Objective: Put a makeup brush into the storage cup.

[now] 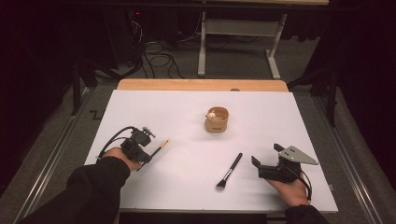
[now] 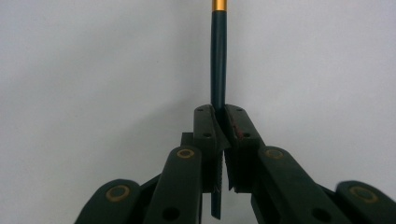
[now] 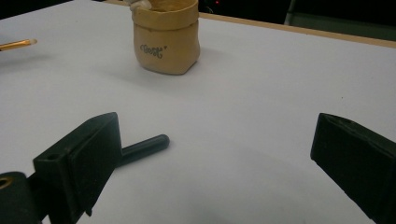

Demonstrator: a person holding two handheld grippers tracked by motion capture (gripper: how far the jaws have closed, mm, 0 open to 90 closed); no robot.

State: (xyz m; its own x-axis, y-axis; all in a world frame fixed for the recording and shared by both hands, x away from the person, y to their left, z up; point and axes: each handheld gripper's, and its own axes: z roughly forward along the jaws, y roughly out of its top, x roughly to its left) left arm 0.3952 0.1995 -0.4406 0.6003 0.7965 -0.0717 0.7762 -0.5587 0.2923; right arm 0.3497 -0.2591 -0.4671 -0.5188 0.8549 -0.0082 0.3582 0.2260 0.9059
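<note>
My left gripper (image 1: 150,153) is at the left of the white table, shut on a thin dark brush with a gold band (image 1: 162,146). In the left gripper view the jaws (image 2: 218,112) pinch its dark handle (image 2: 218,60), which runs straight ahead over the white surface. My right gripper (image 1: 266,155) rests at the right, open with nothing between its fingers (image 3: 217,125). A black makeup brush (image 1: 229,171) lies on the table just left of it, and its handle end (image 3: 145,147) shows behind my left jaw. A tan pouch (image 1: 217,119) stands upright mid-table.
The white tabletop (image 1: 187,186) has a wooden strip (image 1: 201,84) along its far edge. Something pale sticks out of the tan pouch (image 3: 166,39). Beyond the table are a frame's legs (image 1: 201,56) and cables (image 1: 159,58) on the dark floor.
</note>
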